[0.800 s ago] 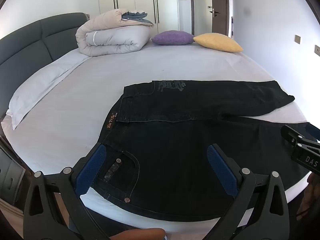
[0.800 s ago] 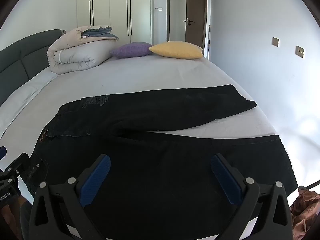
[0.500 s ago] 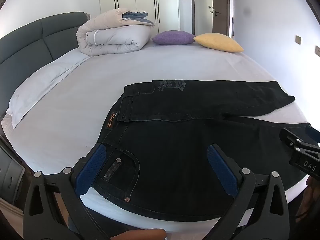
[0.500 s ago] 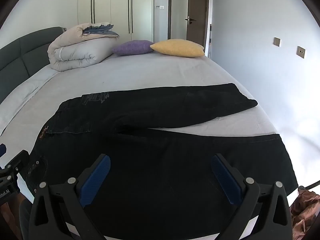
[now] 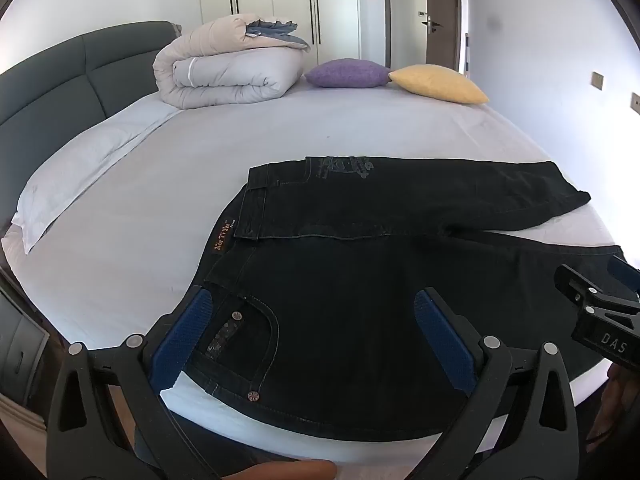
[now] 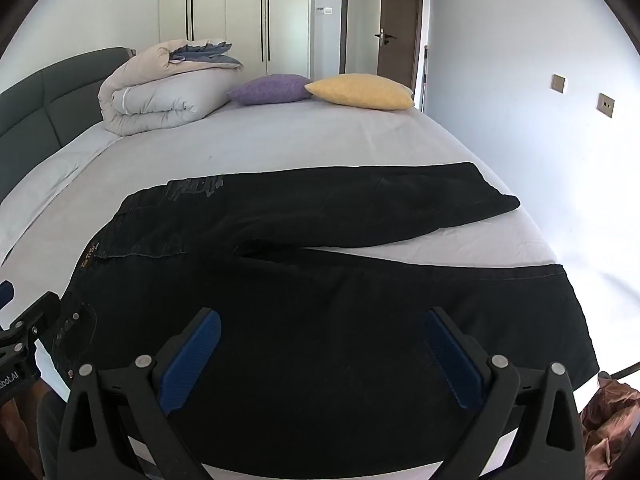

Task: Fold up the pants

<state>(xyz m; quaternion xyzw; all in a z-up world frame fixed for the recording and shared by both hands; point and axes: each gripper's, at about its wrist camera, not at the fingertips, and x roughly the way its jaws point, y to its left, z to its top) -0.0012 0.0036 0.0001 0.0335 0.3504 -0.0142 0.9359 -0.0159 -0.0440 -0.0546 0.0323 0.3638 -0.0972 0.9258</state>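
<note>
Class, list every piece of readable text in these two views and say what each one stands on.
"DAS": right gripper body, left wrist view.
"obot.AI", cut off at the frame edge: left gripper body, right wrist view.
Brown waistband patch on the black jeans: lettering too small to read.

bed point(image 5: 280, 140) | on it: black pants point(image 5: 360, 280), folded duvet point(image 5: 228, 76), purple cushion point(image 5: 348, 73), yellow cushion point(image 5: 438, 83), probably a pillow point(image 5: 80, 168)

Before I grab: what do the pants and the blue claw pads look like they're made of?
Pants: dark, near-black denim, matte; pale contrast stitching, metal-looking rivets at the pocket and a tan waistband patch point to jeans, likely fairly stiff. Pads on the left claw and right claw: blue with a fine gridded texture, probably rubber or soft plastic, though the look leaves it open. Both claws stand open, holding nothing.
</note>
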